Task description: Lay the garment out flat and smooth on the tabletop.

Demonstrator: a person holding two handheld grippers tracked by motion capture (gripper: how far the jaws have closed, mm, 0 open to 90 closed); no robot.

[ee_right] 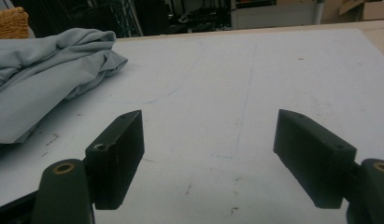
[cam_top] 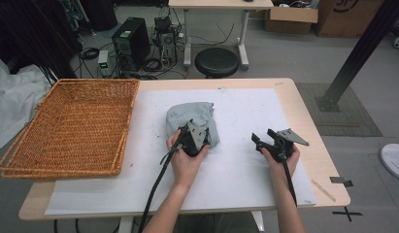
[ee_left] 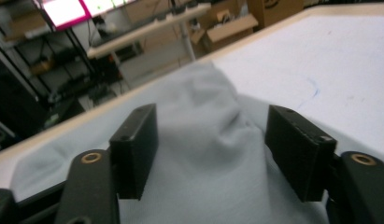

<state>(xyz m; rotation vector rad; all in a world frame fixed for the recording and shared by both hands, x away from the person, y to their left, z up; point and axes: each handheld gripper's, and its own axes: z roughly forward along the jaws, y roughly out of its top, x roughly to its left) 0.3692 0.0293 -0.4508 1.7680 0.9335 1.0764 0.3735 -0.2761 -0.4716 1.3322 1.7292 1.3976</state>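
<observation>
A crumpled light grey cloth lies on the white mat, a little left of the middle. My left gripper rests at the cloth's near edge. In the left gripper view a raised fold of the cloth stands between the two black pads of that gripper, which are still apart and not squeezing it. My right gripper hovers over bare mat to the right, a short way from the cloth. Its jaws stand wide with nothing between them, and the cloth lies off to its left.
A large wicker basket sits on the table's left end, partly over the edge. Bare mat stretches in front of and to the right of the cloth. Beyond the far edge stand a black stool, a computer tower and cables.
</observation>
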